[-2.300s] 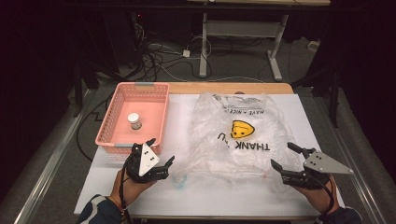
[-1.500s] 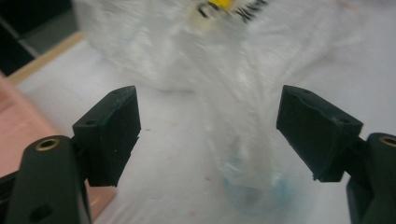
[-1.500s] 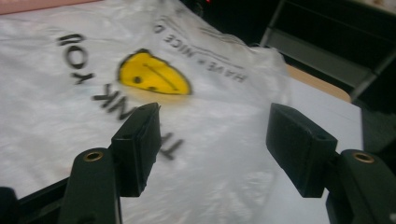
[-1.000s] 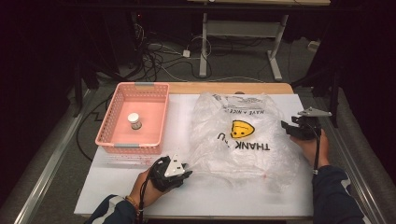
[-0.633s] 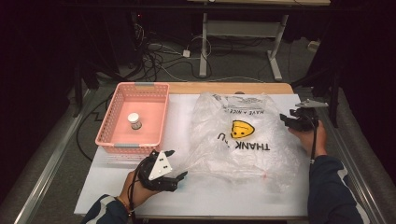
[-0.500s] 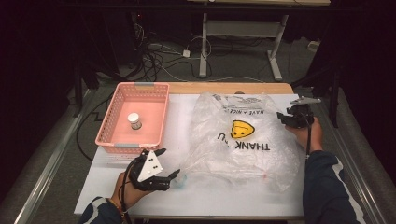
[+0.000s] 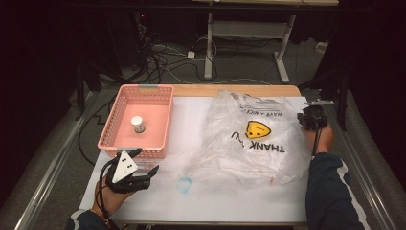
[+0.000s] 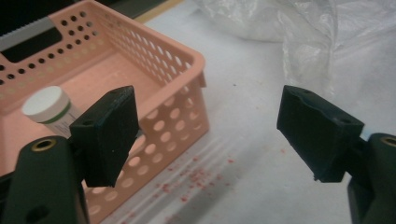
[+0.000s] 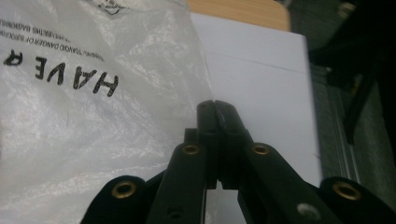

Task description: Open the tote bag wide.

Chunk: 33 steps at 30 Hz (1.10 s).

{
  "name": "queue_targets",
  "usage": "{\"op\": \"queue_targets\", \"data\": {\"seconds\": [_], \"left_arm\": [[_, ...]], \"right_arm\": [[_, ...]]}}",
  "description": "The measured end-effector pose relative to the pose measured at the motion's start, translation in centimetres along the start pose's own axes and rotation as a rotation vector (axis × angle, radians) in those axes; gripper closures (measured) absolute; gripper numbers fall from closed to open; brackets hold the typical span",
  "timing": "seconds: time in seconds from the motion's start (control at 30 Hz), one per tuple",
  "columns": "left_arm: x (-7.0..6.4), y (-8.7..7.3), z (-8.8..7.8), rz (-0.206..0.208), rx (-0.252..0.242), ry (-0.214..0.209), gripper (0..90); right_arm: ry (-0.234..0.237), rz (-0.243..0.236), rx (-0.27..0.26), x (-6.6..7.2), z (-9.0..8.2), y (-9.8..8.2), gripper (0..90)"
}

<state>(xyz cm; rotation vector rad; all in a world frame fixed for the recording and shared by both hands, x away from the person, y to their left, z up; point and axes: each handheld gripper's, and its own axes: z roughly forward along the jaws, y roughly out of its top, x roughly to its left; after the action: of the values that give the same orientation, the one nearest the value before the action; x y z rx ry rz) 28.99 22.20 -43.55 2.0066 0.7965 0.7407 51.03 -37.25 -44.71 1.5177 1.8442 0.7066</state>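
A clear plastic bag [image 7: 253, 139] printed with a yellow smiley and "THANK YOU" lies crumpled on the right half of the white table. At its far right edge, my right gripper [image 7: 306, 117] is shut; in the right gripper view the bag's thin edge [image 9: 205, 70] runs straight into the closed tips of the right gripper [image 9: 214, 105]. My left gripper [image 7: 145, 161] hovers open and empty by the near right corner of a pink basket [image 7: 107, 139]. Through the left gripper [image 8: 210, 126] I see the basket's corner [image 8: 191, 79] and bare table.
A small white-capped bottle [image 7: 138, 123] stands in the basket, also seen as the bottle [image 8: 49, 109] in the left gripper view. A blue smudge [image 7: 183, 183] and red specks [image 8: 196, 177] mark the table surface. A wooden strip [image 7: 234, 90] lines the far edge.
My left gripper has shifted left, away from the bag toward the basket's near corner, staying open. The right gripper has reached the bag's far right edge and stands shut there.
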Motion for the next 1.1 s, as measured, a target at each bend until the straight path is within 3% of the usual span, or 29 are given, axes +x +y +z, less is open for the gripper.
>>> {"op": "queue_targets", "data": {"seconds": [0.03,0.07,0.1,0.23,0.27,0.43,0.47,0.57,0.63,0.67,0.77,0.8,0.83,0.87,0.9,0.93,0.97,1.03,1.07,1.1], "left_arm": [[0.1,0.1,0.0,-0.004,-0.008,0.0,19.9],[0.1,0.2,0.0,-0.004,-0.011,0.0,19.9],[0.1,0.2,0.1,0.002,-0.012,0.003,19.9],[-0.2,0.3,0.1,0.016,-0.007,-0.015,19.9],[-0.4,0.3,-0.1,0.017,-0.014,-0.018,19.6],[-0.5,0.2,-0.2,0.026,-0.009,-0.022,19.6],[-0.6,0.2,-0.2,0.029,-0.006,-0.021,19.6],[-0.8,0.3,-0.2,0.04,-0.001,-0.022,19.6],[-1.0,0.3,-0.2,0.047,0.0,-0.026,19.6],[-1.1,0.3,-0.2,0.049,0.001,-0.026,19.6],[-1.2,0.3,-0.1,0.049,0.006,-0.031,19.6],[-1.2,0.3,-0.1,0.048,0.009,-0.034,19.6],[-1.3,0.3,0.0,0.052,0.013,-0.036,19.6],[-1.3,0.3,0.0,0.055,0.017,-0.035,19.6],[-1.3,0.3,0.1,0.051,0.016,-0.039,19.6],[-1.3,0.3,0.1,0.049,0.016,-0.041,19.6],[-1.3,0.3,0.2,0.053,0.021,-0.039,19.6],[-1.3,0.3,0.3,0.052,0.022,-0.039,19.6],[-1.4,0.3,0.4,0.051,0.023,-0.04,19.6],[-1.4,0.3,0.5,0.051,0.025,-0.041,19.6]], "right_arm": [[0.0,0.0,0.0,0.0,0.0,0.0,90.0],[-0.028,0.067,0.0,-0.8,-0.8,-0.5,90.0],[-0.039,0.077,0.0,-1.2,-1.3,-0.7,90.0],[-0.072,0.065,-0.025,-1.6,-3.1,-1.5,90.0],[-0.026,0.083,-0.053,-1.8,-4.3,-2.3,90.0],[0.051,0.073,-0.057,-1.1,-6.1,-4.5,90.0],[0.096,0.04,-0.045,-0.3,-7.0,-5.6,90.0],[0.148,-0.018,-0.033,1.1,-8.6,-6.7,89.7],[0.157,-0.029,-0.039,1.5,-9.1,-7.0,88.2],[0.19,-0.051,-0.038,2.2,-10.0,-7.6,84.1],[0.194,-0.099,-0.056,3.0,-11.5,-7.8,71.0],[0.194,-0.099,-0.056,3.0,-11.5,-7.8,71.0],[0.182,-0.117,-0.115,3.4,-12.9,-7.4,61.0],[0.182,-0.117,-0.115,3.4,-12.9,-7.4,61.0],[0.18,-0.134,-0.157,3.6,-13.7,-7.1,58.9],[0.211,-0.168,-0.231,4.4,-15.1,-6.3,53.4],[0.211,-0.168,-0.231,4.4,-15.1,-6.3,53.4],[0.228,-0.262,-0.283,5.9,-16.2,-5.4,50.7],[0.266,-0.313,-0.295,6.8,-16.6,-4.9,49.9],[0.38,-0.386,-0.316,8.8,-17.0,-4.1,50.0]]}}
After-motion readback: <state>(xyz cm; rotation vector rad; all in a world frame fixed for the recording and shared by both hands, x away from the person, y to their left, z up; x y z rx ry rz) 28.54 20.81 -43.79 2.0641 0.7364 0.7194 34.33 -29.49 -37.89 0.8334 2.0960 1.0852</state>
